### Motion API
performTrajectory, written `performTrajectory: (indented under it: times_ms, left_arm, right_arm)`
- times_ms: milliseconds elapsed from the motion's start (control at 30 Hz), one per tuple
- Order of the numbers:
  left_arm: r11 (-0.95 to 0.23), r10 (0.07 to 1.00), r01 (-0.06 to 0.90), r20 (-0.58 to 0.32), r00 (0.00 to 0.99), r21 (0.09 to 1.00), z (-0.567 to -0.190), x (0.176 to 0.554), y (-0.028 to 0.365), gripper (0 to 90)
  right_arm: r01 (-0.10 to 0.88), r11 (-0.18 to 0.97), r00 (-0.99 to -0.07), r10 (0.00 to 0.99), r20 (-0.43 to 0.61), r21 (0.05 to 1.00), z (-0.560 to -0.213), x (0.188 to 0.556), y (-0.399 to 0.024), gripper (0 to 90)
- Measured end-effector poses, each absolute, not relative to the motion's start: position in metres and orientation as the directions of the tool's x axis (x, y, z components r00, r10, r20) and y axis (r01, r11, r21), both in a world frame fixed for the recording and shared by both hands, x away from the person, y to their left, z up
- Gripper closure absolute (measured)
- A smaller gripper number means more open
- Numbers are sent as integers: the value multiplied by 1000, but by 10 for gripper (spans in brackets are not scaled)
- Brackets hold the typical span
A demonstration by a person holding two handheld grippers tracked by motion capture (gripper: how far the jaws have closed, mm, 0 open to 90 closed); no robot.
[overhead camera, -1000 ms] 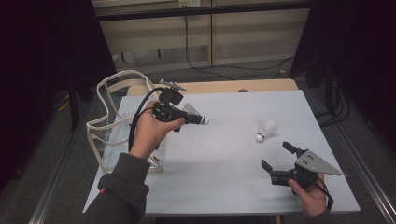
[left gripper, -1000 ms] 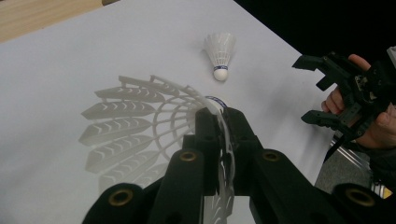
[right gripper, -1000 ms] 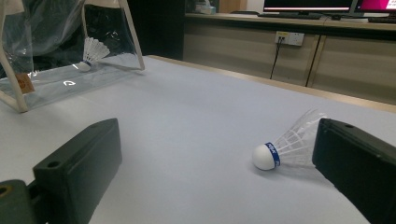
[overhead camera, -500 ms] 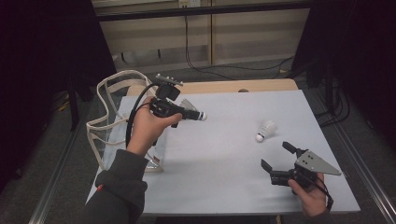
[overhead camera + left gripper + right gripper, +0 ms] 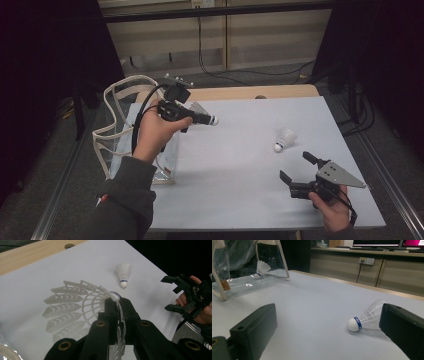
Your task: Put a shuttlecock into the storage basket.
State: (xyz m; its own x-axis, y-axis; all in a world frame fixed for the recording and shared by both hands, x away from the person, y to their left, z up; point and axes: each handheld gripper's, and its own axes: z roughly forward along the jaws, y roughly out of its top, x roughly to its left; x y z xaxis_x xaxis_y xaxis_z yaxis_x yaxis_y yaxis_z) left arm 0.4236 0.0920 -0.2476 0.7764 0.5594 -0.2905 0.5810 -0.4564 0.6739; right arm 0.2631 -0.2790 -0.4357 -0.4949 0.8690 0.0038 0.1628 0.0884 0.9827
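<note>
Above the tabletop (image 5: 240, 165), beside the bag (image 5: 120, 135): shuttlecock (image 5: 87, 307), light, fragile; our left tool (image 5: 202, 120) clamps its feather skirt—cork probably safer. Right tool (image 5: 298, 167) open, empty.

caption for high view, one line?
Left gripper clamps a white feathered shuttlecock beside clear plastic bag; right gripper open.

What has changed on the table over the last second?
The left gripper, still clamped on a shuttlecock, has drifted slightly away from the clear bag. The second shuttlecock and the open right gripper have stayed put.
</note>
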Motion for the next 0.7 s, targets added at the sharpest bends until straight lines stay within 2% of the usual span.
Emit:
performTrajectory:
  times_ms: [700]
  left_arm:
    - [-458, 581, 586, -275, 766, 668, -236, 429, 99, 857]
  right_arm:
    - [163, 87, -496, 868, 5, 983, -436, 263, -279, 13]
